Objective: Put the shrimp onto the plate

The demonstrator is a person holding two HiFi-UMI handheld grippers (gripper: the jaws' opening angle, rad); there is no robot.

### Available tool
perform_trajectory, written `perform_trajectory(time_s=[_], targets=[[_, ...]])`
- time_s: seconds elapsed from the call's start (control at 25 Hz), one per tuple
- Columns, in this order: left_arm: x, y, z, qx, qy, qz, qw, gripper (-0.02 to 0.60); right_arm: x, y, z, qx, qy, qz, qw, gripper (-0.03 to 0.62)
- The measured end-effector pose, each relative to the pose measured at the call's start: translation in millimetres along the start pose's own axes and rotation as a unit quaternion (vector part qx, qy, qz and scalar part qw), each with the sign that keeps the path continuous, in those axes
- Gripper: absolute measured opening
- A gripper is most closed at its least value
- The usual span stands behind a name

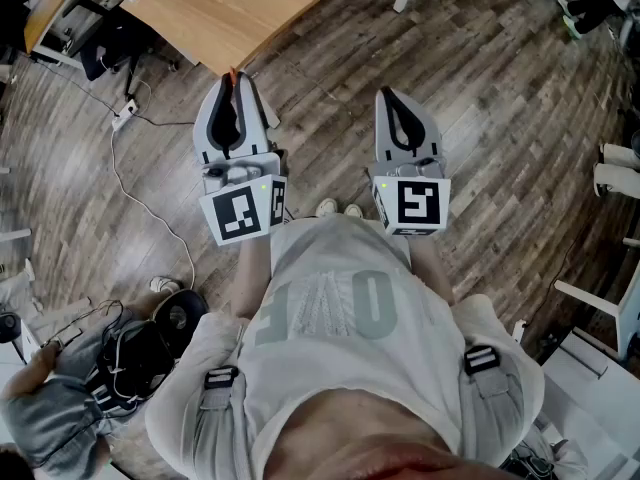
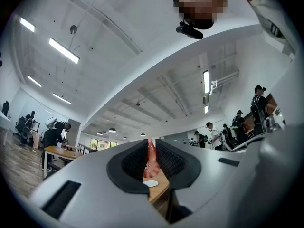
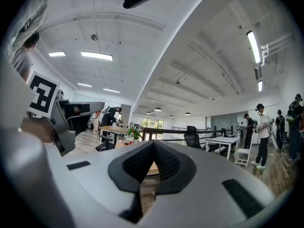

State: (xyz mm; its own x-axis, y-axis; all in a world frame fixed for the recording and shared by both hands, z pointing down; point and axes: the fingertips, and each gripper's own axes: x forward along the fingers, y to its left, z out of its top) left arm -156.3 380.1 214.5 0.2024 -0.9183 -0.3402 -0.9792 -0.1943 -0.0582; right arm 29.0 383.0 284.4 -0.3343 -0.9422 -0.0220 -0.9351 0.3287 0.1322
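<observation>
A pink-orange shrimp (image 2: pixel 151 156) stands pinched upright between the dark pads of my left gripper (image 2: pixel 151 142). In the head view only its orange tip (image 1: pixel 233 73) shows past the left gripper (image 1: pixel 232 78), which is held over the wooden floor. Through the left jaws a small white plate (image 2: pixel 151 183) lies on a wooden table (image 2: pixel 160 188) ahead. My right gripper (image 1: pixel 390 94) hangs beside the left one, its jaws meeting at the tip (image 3: pixel 153 144) with nothing between them.
The wooden table (image 1: pixel 230 8) lies ahead at the upper left. A white cable (image 1: pixel 130 183) trails over the plank floor. A person (image 1: pixel 60 398) crouches with gear at the lower left. White furniture (image 1: pixel 615 308) lines the right edge.
</observation>
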Motion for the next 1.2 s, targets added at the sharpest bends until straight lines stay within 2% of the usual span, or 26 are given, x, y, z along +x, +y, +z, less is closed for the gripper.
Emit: perform_trajectory(time_s=[0.64,0.8,1.04,1.2], targets=[[-0.8,21.3,-12.2,-0.009,0.012,0.002,0.9999,0.054,8.7,17.1,-6.6,-0.003,0.012,0.013,1.0,0.018],[-3.4,31.6,-16.5,-0.013,0.015,0.007,0.9998,0.054,8.9,16.7,-10.4,0.016,0.017,0.006,1.0,0.018],[-2.0,58.2,-22.7,-0.021,0.007,0.016,0.9996,0.054,16.8,27.1,-13.6,0.007,0.027,-0.002,1.0,0.02],[-0.3,68.7,-34.8,-0.032,0.019,0.012,0.9992,0.054,15.8,30.7,-11.6,0.022,0.024,-0.02,0.999,0.02]])
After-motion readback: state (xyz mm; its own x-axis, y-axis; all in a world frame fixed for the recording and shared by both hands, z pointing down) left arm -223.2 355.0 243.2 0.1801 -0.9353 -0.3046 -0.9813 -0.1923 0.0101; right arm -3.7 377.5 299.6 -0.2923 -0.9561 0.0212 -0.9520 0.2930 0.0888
